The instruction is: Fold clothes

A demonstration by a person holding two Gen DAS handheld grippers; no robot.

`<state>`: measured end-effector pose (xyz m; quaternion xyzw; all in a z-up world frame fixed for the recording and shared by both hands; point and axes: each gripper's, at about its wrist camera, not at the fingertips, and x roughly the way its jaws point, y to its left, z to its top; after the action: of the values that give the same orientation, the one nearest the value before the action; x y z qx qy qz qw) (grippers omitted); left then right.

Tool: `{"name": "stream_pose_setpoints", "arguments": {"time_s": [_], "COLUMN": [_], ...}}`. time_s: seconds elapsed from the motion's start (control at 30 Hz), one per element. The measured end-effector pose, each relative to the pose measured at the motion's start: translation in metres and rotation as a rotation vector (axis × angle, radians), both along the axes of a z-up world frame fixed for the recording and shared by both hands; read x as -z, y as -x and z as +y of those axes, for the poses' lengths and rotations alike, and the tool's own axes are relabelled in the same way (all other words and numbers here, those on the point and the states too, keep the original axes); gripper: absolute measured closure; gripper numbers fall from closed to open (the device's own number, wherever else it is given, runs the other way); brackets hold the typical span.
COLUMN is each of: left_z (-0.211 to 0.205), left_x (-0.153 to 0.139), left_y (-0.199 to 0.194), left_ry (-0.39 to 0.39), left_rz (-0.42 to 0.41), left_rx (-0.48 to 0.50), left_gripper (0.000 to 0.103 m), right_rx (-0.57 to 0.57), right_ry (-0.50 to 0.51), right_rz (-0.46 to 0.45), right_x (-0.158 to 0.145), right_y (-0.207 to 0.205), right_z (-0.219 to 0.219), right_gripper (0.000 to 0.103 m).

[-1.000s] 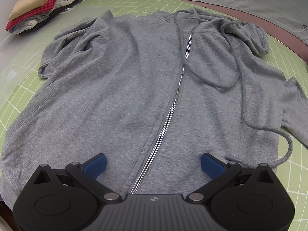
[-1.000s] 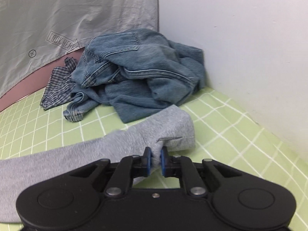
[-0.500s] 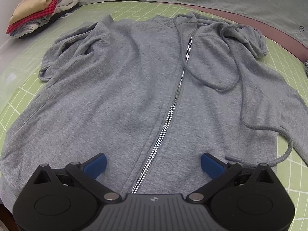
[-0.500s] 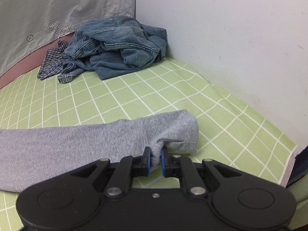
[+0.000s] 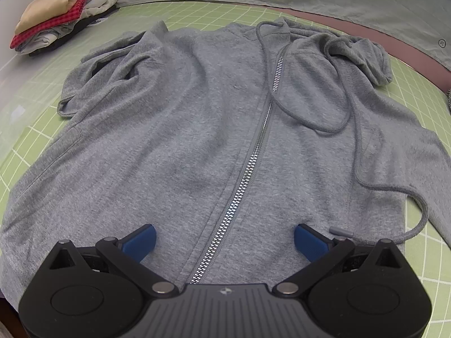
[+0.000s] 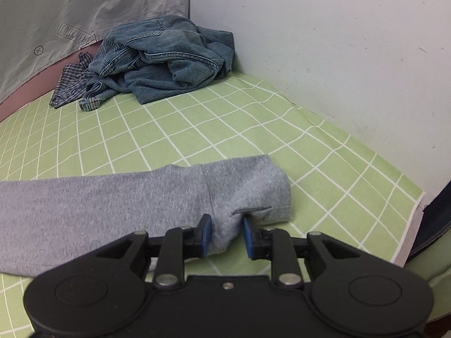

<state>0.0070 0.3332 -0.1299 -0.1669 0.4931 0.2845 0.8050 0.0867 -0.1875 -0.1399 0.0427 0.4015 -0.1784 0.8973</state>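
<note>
A grey zip hoodie lies front up on the green checked cloth, hood at the far right, drawstrings trailing across the chest. My left gripper is open and empty, hovering over the hem astride the zipper. In the right wrist view the hoodie's sleeve lies flat and stretched out to the left. My right gripper has its jaws parted around the cuff, with cloth still between the blue pads.
A pile of folded clothes sits at the far left corner. Crumpled blue jeans and a checked garment lie by the white wall. The cloth's edge is close on the right.
My right gripper pulled the sleeve out away from the jeans, laid it flat and opened its jaws on the cuff. The left gripper stayed open over the hem.
</note>
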Motion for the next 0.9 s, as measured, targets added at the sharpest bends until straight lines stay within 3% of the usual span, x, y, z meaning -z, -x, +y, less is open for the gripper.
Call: {"name": "stream_pose_setpoints", "arguments": {"time_s": [0.03, 0.1, 0.23, 0.3, 0.5, 0.63, 0.8, 0.9], "left_z": [0.0, 0.002, 0.015, 0.026, 0.108, 0.177, 0.253, 0.273], "left_x": [0.0, -0.001, -0.019, -0.03, -0.045, -0.047, -0.041, -0.035], "left_y": [0.0, 0.002, 0.019, 0.03, 0.051, 0.061, 0.06, 0.046], "left_ry": [0.0, 0.013, 0.049, 0.047, -0.061, -0.073, -0.102, -0.122], "left_rz": [0.0, -0.003, -0.085, -0.128, -0.128, -0.146, -0.138, -0.132], "left_rx": [-0.001, -0.001, 0.025, 0.031, 0.027, 0.0, 0.023, 0.048], "left_gripper": [0.0, 0.0, 0.0, 0.0, 0.0, 0.0, 0.0, 0.001], "right_rx": [0.007, 0.014, -0.03, -0.089, -0.269, -0.339, -0.339, -0.295], "right_ry": [0.023, 0.084, 0.173, 0.158, 0.072, 0.042, 0.017, -0.01], "right_rz": [0.008, 0.003, -0.022, -0.026, -0.042, -0.038, -0.04, -0.041], "right_x": [-0.002, -0.006, -0.017, -0.023, -0.031, -0.032, -0.026, -0.019], "right_y": [0.0, 0.0, -0.006, -0.009, 0.002, 0.017, 0.029, 0.032], "right_z": [0.005, 0.022, 0.067, 0.093, 0.196, 0.269, 0.355, 0.393], "right_gripper": [0.063, 0.04, 0.017, 0.002, 0.0, 0.0, 0.0, 0.0]}}
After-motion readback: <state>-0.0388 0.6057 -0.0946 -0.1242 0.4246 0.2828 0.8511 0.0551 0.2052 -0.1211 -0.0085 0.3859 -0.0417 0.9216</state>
